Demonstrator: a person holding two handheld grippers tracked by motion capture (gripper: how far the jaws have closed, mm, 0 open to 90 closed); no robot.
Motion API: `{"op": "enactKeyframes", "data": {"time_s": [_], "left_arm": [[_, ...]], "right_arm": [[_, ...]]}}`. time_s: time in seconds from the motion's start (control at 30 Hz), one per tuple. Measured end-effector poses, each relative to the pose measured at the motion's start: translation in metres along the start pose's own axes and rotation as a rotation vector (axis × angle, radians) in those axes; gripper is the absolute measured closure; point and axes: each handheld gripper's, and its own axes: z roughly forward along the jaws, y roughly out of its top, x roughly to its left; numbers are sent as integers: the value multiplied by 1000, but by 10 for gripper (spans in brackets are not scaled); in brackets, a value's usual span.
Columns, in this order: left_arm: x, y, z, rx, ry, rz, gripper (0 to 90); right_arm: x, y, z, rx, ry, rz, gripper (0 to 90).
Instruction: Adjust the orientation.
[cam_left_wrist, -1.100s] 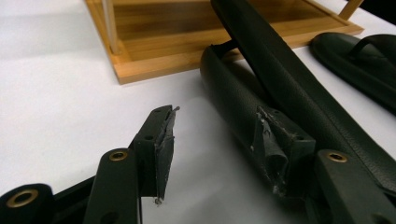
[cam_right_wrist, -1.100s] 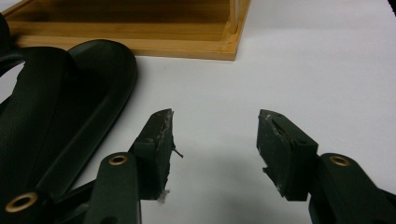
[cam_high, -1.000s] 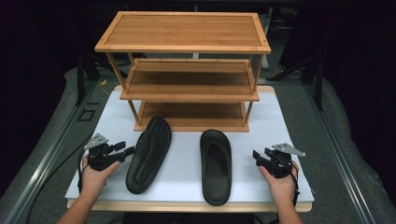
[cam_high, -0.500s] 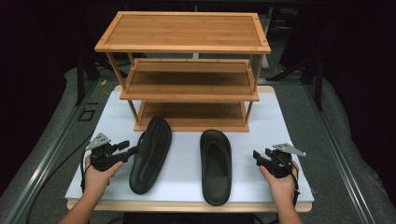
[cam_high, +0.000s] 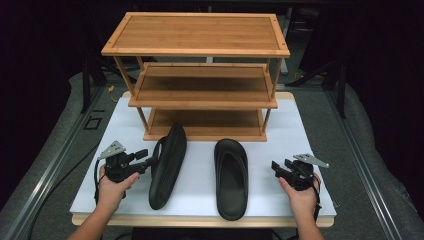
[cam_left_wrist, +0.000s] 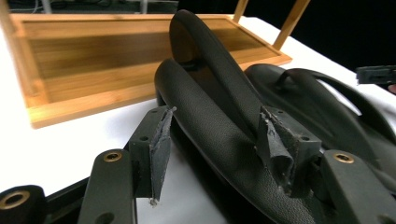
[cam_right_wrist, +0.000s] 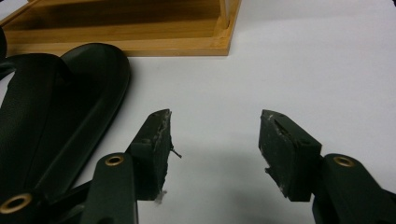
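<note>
Two black sandals lie on the white table top (cam_high: 295, 135) in front of a three-shelf bamboo rack (cam_high: 200, 35). The left sandal (cam_high: 167, 167) stands tilted on its edge. My left gripper (cam_high: 146, 157) is at its left side. In the left gripper view the sandal (cam_left_wrist: 210, 121) runs slantwise between the jaws of my left gripper (cam_left_wrist: 215, 116) and both pads touch it. The jaws have just been opening a little around it. The right sandal (cam_high: 231, 177) lies flat, strap up. My right gripper (cam_high: 280, 166) hovers to its right, open and with nothing in it (cam_right_wrist: 215, 116).
The rack's bottom shelf (cam_left_wrist: 93, 56) is bare and lies just beyond the sandals. Bare white table stretches right of the right sandal (cam_right_wrist: 56, 107). Grey padding and a metal rail border the table on the left (cam_high: 55, 165). Cables trail from both grippers.
The left sandal has tipped up from lying nearly flat onto its edge and looks narrower. My left gripper has moved slightly up and toward it. The right gripper has stayed put.
</note>
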Motion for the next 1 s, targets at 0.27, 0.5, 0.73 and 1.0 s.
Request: {"op": "enactKeyframes", "data": {"time_s": [0.27, 0.5, 0.73, 1.0], "left_arm": [[-13, 5, 15, 5, -54, -33, 462], [-23, 6, 27, 7, -132, -65, 529], [-29, 6, 36, 29, -224, -102, 669], [-39, 6, 25, 68, -108, 13, 828]], "right_arm": [[-1, -1, 0, 11, 5, 10, 438], [-3, -1, 1, 13, 9, 24, 437], [-3, -2, 2, 23, -11, 29, 437], [-6, -2, 1, 26, 15, 39, 437]]}}
